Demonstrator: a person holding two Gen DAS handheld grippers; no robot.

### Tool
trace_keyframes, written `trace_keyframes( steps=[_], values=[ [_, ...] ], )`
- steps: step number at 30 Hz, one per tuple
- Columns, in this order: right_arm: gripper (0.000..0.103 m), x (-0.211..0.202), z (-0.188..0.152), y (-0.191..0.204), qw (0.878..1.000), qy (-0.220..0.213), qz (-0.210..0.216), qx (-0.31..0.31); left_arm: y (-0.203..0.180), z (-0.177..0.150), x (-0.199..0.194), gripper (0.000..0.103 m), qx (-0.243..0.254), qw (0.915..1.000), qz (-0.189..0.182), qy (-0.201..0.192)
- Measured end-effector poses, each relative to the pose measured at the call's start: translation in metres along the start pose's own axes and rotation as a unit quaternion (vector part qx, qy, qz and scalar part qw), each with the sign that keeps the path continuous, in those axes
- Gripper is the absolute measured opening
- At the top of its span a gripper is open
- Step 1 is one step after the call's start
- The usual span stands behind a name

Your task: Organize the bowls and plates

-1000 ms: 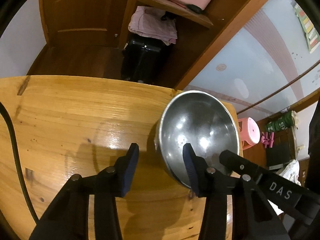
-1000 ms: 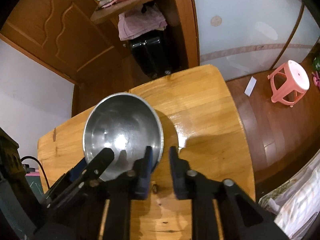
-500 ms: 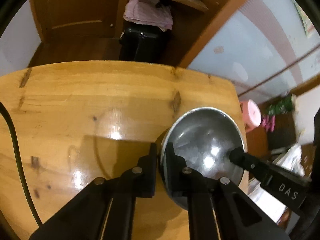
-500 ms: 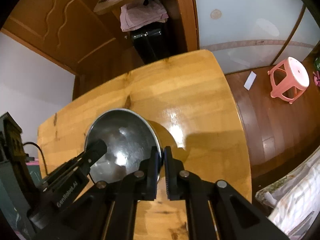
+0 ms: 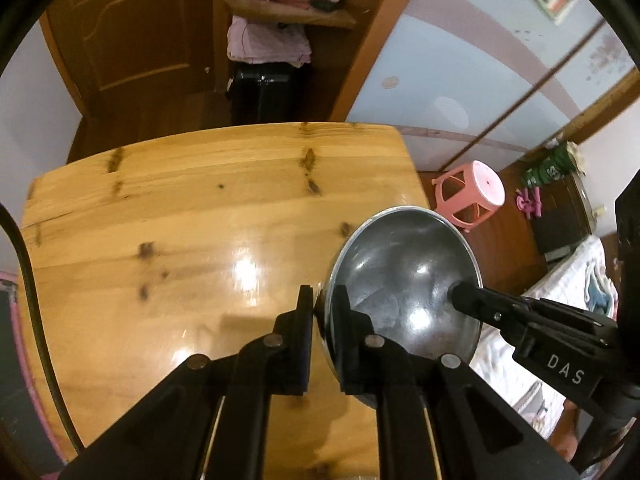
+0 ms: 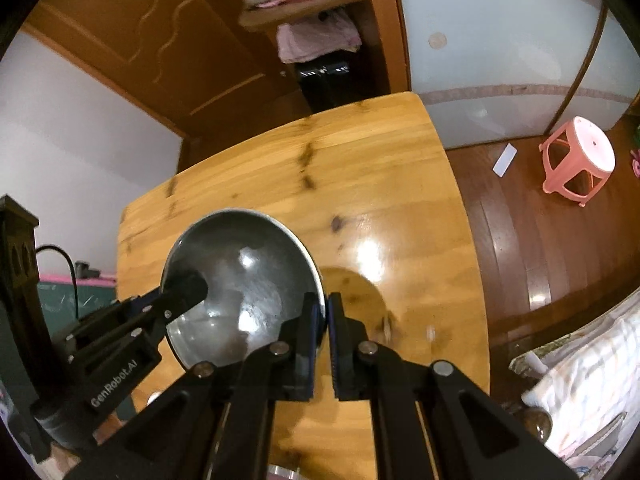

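A shiny steel bowl is held in the air above the wooden table, tilted. My left gripper is shut on its left rim, one finger inside and one outside. My right gripper is shut on the opposite rim. In the right wrist view the bowl shows at left with the left gripper's fingers on its far rim. In the left wrist view the right gripper's finger shows at the bowl's right rim.
A pink plastic stool stands on the wooden floor right of the table. A black cable runs along the table's left edge. A black suitcase and a shelf with pink cloth stand behind the table. A bed edge lies at lower right.
Both grippers closed on the bowl's rim and lifted it off the table. The views now look down from higher and farther back; more of the tabletop shows.
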State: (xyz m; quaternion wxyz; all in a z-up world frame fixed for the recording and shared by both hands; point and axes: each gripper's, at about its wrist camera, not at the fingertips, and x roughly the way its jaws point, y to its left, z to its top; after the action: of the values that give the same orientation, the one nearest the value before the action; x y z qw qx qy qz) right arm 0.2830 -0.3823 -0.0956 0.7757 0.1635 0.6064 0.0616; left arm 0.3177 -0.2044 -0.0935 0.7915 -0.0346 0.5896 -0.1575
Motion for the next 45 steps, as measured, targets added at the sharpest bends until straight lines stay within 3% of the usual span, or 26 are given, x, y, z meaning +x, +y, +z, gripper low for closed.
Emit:
trace_keyframes(
  steps=[10, 17, 24, 30, 35, 45],
  values=[
    [0.005, -0.109, -0.089, 0.032, 0.998, -0.056, -0.006, -0.032, -0.036, -0.093, -0.112, 0.008, 0.037, 0.9989, -0.008, -0.027],
    [0.005, -0.141, -0.160, 0.040, 0.995, -0.080, -0.009, -0.056, -0.043, -0.165, -0.152, 0.009, 0.057, 0.9971, -0.021, -0.046],
    [0.005, -0.117, -0.227, 0.040, 0.993, -0.094, -0.028, -0.068, -0.028, -0.231, -0.122, 0.010, 0.065, 0.9968, -0.035, -0.031],
    [0.005, -0.051, -0.262, 0.024, 0.997, -0.048, -0.029, -0.044, 0.002, -0.278, -0.061, 0.010, 0.019, 0.9987, -0.044, 0.015],
    [0.005, -0.016, -0.278, 0.028, 0.998, -0.032, -0.038, -0.042, 0.019, -0.289, -0.040, 0.010, 0.003, 0.9994, -0.027, 0.023],
    [0.005, 0.002, -0.281, 0.035, 0.995, -0.054, -0.070, -0.055, 0.022, -0.287, -0.023, 0.010, 0.008, 0.9996, -0.018, 0.021]
  ],
)
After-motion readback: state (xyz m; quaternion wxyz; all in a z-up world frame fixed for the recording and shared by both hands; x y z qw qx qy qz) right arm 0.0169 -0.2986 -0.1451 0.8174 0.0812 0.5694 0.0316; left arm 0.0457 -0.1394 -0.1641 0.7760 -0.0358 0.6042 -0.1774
